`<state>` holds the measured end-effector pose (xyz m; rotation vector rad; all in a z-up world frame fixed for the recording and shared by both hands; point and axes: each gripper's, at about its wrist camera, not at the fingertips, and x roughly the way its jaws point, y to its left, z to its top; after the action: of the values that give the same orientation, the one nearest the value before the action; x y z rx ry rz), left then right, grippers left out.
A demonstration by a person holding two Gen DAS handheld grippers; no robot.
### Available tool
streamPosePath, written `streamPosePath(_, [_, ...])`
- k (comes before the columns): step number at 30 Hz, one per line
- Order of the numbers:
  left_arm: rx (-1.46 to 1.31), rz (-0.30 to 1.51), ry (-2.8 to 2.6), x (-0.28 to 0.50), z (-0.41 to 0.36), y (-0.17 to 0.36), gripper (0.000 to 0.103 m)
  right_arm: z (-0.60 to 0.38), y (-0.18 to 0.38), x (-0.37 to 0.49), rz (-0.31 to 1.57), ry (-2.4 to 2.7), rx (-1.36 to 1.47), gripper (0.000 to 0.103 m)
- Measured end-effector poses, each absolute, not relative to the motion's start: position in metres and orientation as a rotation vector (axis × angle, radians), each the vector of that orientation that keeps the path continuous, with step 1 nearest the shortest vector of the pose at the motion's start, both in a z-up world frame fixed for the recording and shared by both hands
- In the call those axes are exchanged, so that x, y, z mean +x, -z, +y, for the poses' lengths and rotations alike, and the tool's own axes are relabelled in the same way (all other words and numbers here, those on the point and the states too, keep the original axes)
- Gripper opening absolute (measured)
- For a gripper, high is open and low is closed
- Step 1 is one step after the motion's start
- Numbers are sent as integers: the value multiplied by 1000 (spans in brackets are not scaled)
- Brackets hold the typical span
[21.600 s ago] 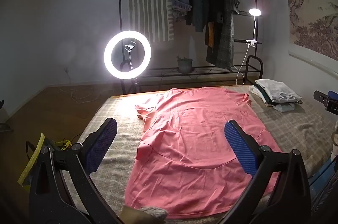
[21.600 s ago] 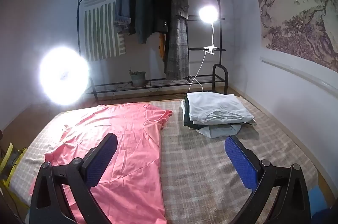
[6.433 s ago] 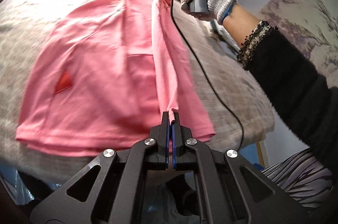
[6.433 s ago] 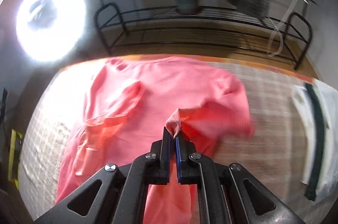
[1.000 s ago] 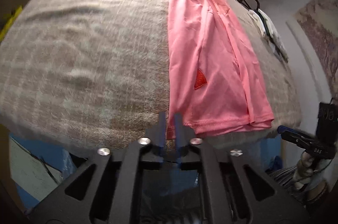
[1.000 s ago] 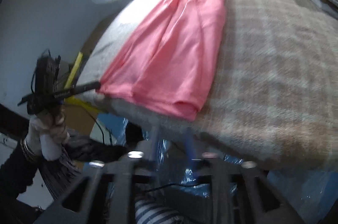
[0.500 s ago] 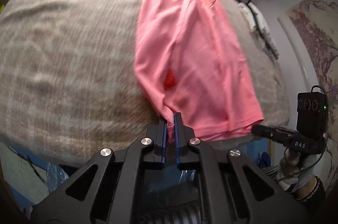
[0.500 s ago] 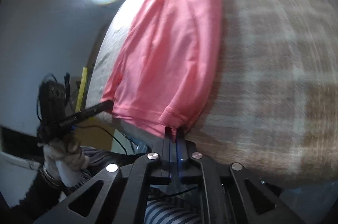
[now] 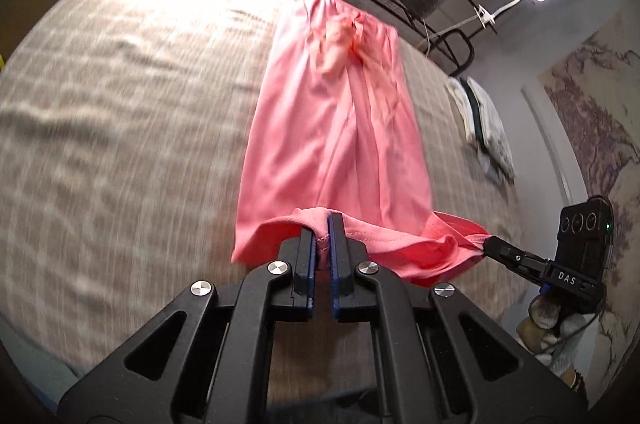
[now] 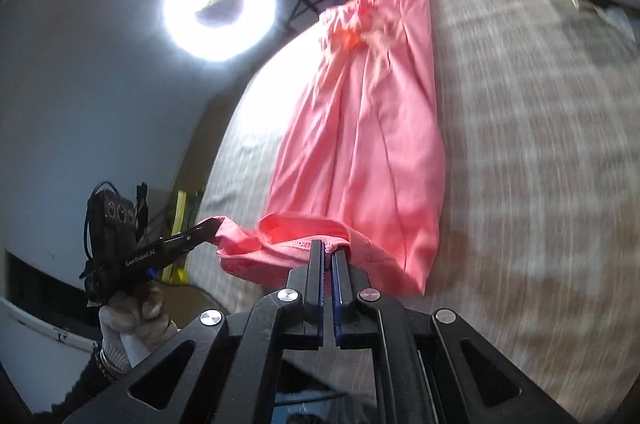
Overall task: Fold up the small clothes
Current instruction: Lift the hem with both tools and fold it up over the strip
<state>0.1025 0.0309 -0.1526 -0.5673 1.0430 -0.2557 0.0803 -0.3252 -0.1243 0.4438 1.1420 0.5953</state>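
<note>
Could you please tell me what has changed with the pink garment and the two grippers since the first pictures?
The pink shirt, first spread flat and wide, now lies folded lengthwise into a narrow strip. Both grippers were open above it; now the left gripper and right gripper are shut on its near hem corners, lifting that end off the plaid bed cover. The folded clothes stack stayed in place.

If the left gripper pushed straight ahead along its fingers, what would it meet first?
The left gripper is shut on the pink shirt's near hem, so it would likely run onto the shirt's folded body lying on the bed; depth is uncertain.
</note>
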Motion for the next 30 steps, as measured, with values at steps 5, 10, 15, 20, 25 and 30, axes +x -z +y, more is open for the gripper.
streamPosePath(5, [-562,1024,223,145,31,150,3,-323,110,119,1101,-587,445,0])
streamPosePath(10, [-557,1029,200,183,29,158,3,-312,115,159,1091,-551,408,0])
streamPosePath(15, [-552,1024,170,215,33,164,3,-317,128,195,1098,-490,436,0])
streamPosePath(20, [-580,1037,172,240,32,176,3,-330,143,222,1101,-435,483,0])
streamPosePath(25, [-515,1029,163,253,21,177,4,-331,151,236,1097,-413,486,0])
streamPosePath(30, [-552,977,111,251,41,170,47,-340,147,244,1073,-358,471,30])
